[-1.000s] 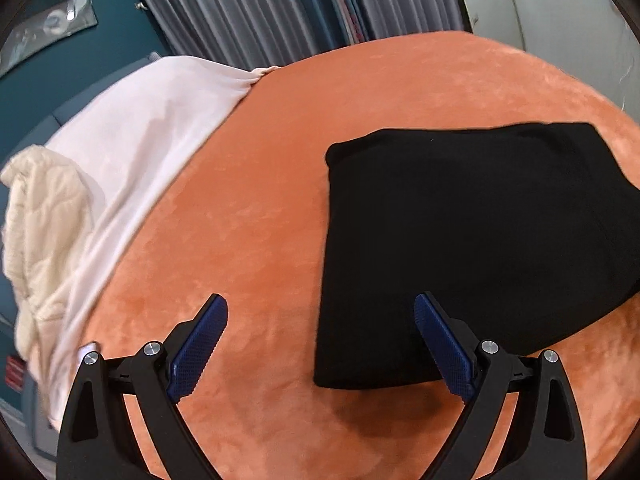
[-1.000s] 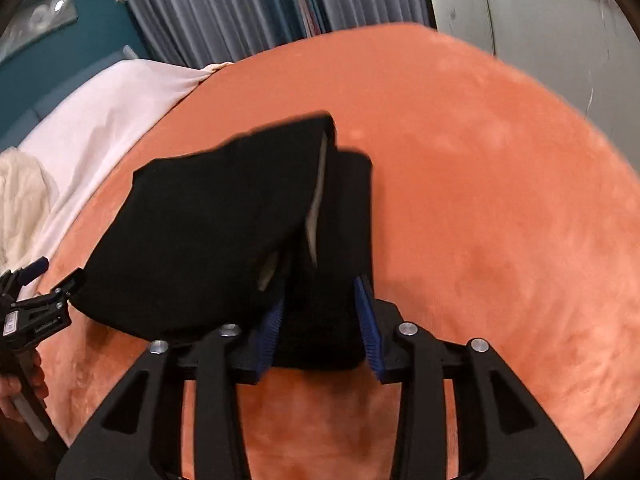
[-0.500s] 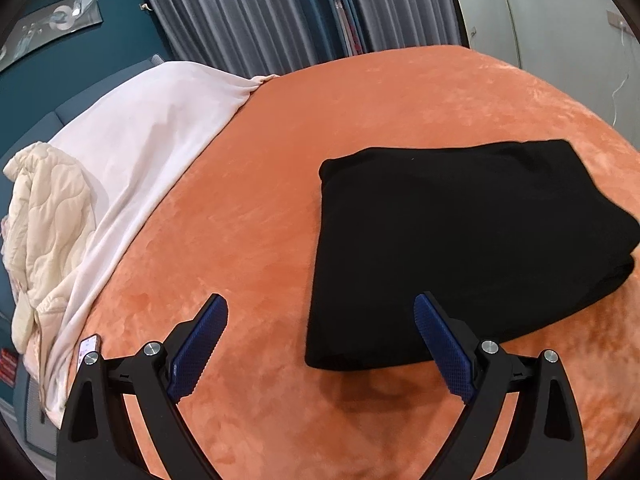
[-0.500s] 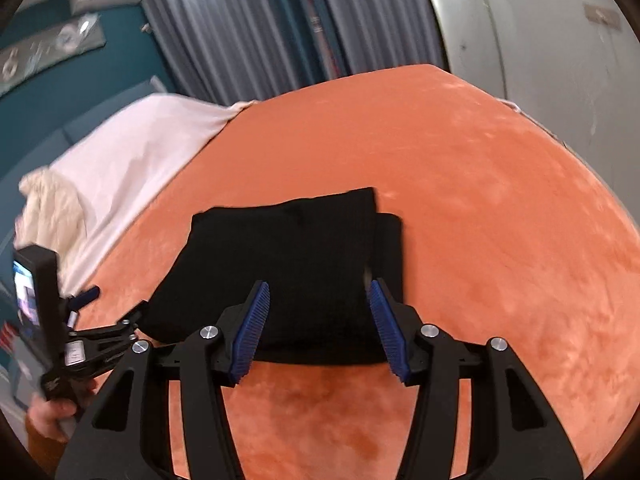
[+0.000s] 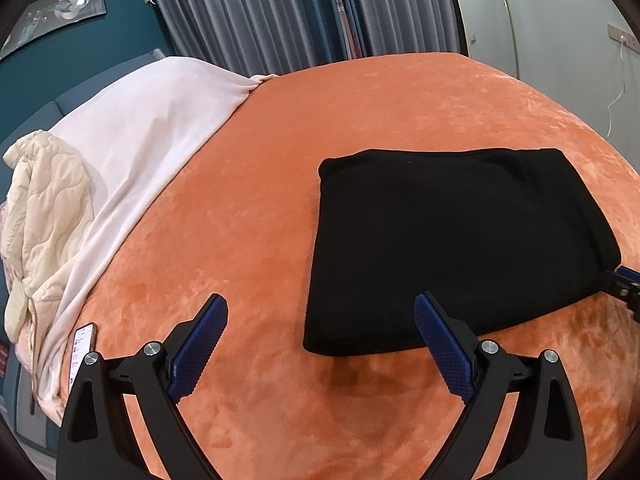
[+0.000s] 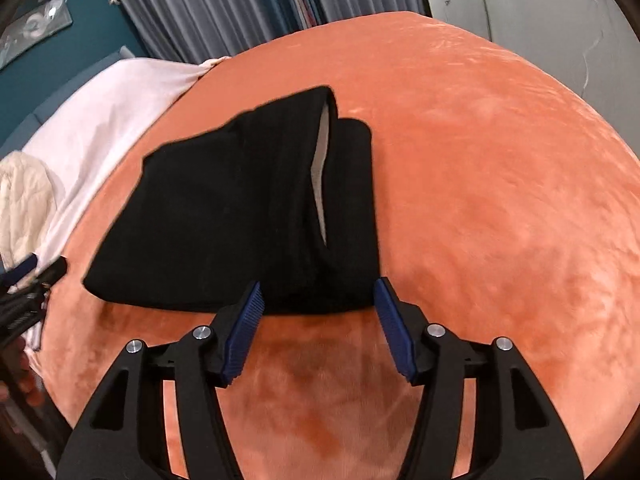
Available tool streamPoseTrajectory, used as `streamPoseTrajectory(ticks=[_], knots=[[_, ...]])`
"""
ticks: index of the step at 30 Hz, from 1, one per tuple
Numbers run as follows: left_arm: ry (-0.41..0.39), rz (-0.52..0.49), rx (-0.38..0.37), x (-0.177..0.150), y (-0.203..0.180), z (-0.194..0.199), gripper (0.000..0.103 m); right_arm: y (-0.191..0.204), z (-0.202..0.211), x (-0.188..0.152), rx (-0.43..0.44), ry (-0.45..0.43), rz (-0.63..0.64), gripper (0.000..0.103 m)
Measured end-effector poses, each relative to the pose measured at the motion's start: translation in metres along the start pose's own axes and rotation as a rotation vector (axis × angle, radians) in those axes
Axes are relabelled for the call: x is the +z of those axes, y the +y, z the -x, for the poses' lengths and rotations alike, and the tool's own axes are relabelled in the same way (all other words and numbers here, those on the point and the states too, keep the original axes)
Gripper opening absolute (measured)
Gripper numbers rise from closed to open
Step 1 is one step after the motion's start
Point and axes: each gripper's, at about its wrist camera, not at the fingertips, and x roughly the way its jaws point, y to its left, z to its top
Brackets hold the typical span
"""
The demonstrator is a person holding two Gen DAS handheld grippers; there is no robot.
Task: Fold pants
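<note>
The black pants (image 5: 452, 240) lie folded into a thick rectangle on the orange bedspread (image 5: 248, 216). My left gripper (image 5: 320, 340) is open and empty, just short of the bundle's near left corner. In the right wrist view the pants (image 6: 240, 208) show a pale inner lining at the fold opening. My right gripper (image 6: 318, 320) is open and empty, its fingertips at the bundle's near edge without holding it. Its tip also shows at the right edge of the left wrist view (image 5: 628, 280).
A white sheet (image 5: 152, 128) and a cream quilted blanket (image 5: 44, 216) lie along the bed's left side. A phone (image 5: 82, 344) rests at the left edge. Grey curtains (image 5: 280, 12) hang behind the bed. A white wall (image 5: 560, 40) stands to the right.
My right gripper has let go of the pants, opened and pulled back, then come close to the bundle's edge again. My left gripper has stayed open and backed off slightly.
</note>
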Motion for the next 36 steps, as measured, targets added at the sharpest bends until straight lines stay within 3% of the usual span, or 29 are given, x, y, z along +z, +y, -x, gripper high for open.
streamPoseTrajectory(ticks=[4,5,7,11,17,20,23,29,32,34,36], knots=[[-0.001,-0.001,-0.001,0.000,0.000,-0.003,0.093,0.000,0.024,-0.002,-0.023,-0.039,0.003,0.058],[0.001,0.000,0.000,0.000,0.000,-0.004,0.093,-0.001,0.030,-0.003,-0.037,-0.045,0.004,0.072],[0.005,0.002,-0.004,-0.001,0.000,-0.006,0.093,-0.005,0.040,-0.005,-0.057,-0.065,-0.005,0.087],[0.014,0.021,-0.012,-0.004,0.011,-0.012,0.093,-0.014,0.055,-0.006,-0.099,-0.088,0.004,0.088],[0.079,0.111,-0.110,-0.015,0.053,-0.028,0.092,-0.048,0.057,-0.011,-0.051,-0.040,-0.078,0.090],[0.077,0.094,-0.051,-0.022,0.066,-0.032,0.092,-0.059,0.055,-0.013,-0.061,-0.025,-0.102,0.090],[0.083,0.087,-0.041,-0.027,0.075,-0.033,0.092,-0.065,0.055,-0.009,0.000,-0.020,-0.144,0.094],[0.111,0.145,-0.143,-0.018,0.085,-0.044,0.092,-0.044,0.036,0.024,0.041,0.013,-0.099,0.095],[0.126,0.150,-0.251,-0.012,0.074,-0.056,0.092,-0.032,0.014,0.040,0.069,0.029,-0.054,0.095],[0.175,0.170,-0.308,-0.010,0.067,-0.071,0.092,-0.042,0.004,0.046,0.074,0.021,-0.133,0.095],[0.198,0.200,-0.357,-0.009,0.063,-0.081,0.092,-0.060,-0.006,0.047,0.157,0.053,-0.252,0.095]])
